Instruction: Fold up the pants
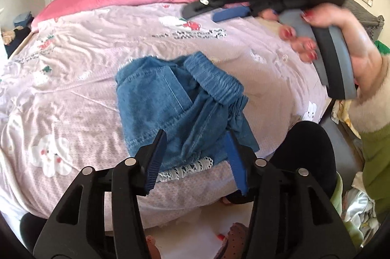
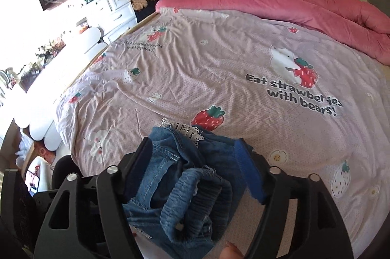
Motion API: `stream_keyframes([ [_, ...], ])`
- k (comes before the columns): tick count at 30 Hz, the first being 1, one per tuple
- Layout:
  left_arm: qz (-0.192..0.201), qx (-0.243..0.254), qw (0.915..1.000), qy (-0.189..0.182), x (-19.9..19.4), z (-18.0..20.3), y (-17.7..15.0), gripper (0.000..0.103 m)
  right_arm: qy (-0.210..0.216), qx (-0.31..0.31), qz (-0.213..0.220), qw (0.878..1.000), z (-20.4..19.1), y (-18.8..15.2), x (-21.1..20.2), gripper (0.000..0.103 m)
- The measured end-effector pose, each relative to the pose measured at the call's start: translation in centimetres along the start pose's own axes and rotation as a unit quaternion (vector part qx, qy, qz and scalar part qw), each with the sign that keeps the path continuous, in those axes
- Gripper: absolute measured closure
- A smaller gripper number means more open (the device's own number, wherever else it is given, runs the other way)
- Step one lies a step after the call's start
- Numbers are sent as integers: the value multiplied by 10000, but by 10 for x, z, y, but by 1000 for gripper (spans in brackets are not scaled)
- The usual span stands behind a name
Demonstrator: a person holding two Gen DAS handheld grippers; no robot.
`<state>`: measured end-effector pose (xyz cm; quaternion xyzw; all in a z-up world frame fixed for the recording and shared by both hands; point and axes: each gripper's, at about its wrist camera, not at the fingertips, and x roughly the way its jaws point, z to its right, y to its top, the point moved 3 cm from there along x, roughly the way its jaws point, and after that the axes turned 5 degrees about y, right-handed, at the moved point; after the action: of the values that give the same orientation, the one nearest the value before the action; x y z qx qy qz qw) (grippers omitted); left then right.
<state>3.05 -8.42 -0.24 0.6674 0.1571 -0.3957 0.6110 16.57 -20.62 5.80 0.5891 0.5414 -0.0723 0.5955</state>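
At the bottom of the left wrist view we hold our left gripper (image 1: pixel 193 156) with jaws apart, clamped on nothing, above the near edge of the small folded blue denim pants with white lace trim (image 1: pixel 170 108). The pants lie bunched on the lilac strawberry-print bed cover (image 1: pixel 73 93). Further off, upper right, our right gripper (image 1: pixel 207 11) hangs open over the bed.

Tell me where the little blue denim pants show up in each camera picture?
Left wrist view: the denim pants lie mid-frame on the bed, just beyond the left gripper.
Right wrist view: the pants fill the lower centre, seen between the right gripper fingers.
Shared landmark: the pants' white lace trim.
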Motion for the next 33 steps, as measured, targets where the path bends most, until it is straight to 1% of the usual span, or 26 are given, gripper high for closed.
stream_keyframes([
  [1,34,-23,10000,55,-1,-2,3,54,-2,18,17,10000,2,-3,-4,27],
  [2,49,-44,10000,68,-2,-5,5,53,-23,39,21,10000,4,-6,-6,24],
  [4,59,-92,9998,142,0,-9,10,46,-7,111,34,9999,10,-13,-9,22],
  [7,38,-173,9995,254,5,-17,16,40,78,245,93,9996,15,-21,-12,16],
  [9,-21,-207,9993,315,11,-21,19,39,105,277,105,9995,17,-27,-13,13],
  [11,-45,-195,9988,443,15,-26,20,37,86,292,106,9995,18,-31,-13,12],
  [12,-36,-184,9985,519,15,-29,21,34,80,287,104,9995,18,-33,-12,12],
  [15,-37,-195,9979,609,19,-33,23,31,7,281,142,9995,18,-38,-12,10],
  [20,-64,-285,9976,629,22,-39,23,24,-103,285,208,9993,19,-45,-15,8],
  [22,-40,-316,9975,631,20,-41,22,19,-134,290,232,9992,18,-47,-17,7],
  [24,-35,-383,9973,630,18,-44,21,16,-182,274,276,9991,16,-49,-21,6],
  [26,-34,-452,9968,652,17,-49,21,15,-288,238,356,9987,13,-53,-27,6],
  [28,8,-512,9962,703,13,-55,21,13,-250,223,417,9986,10,-58,-33,6],
  [33,2,-699,9945,779,10,-77,25,10,-123,160,439,9988,-2,-77,-38,5],
])
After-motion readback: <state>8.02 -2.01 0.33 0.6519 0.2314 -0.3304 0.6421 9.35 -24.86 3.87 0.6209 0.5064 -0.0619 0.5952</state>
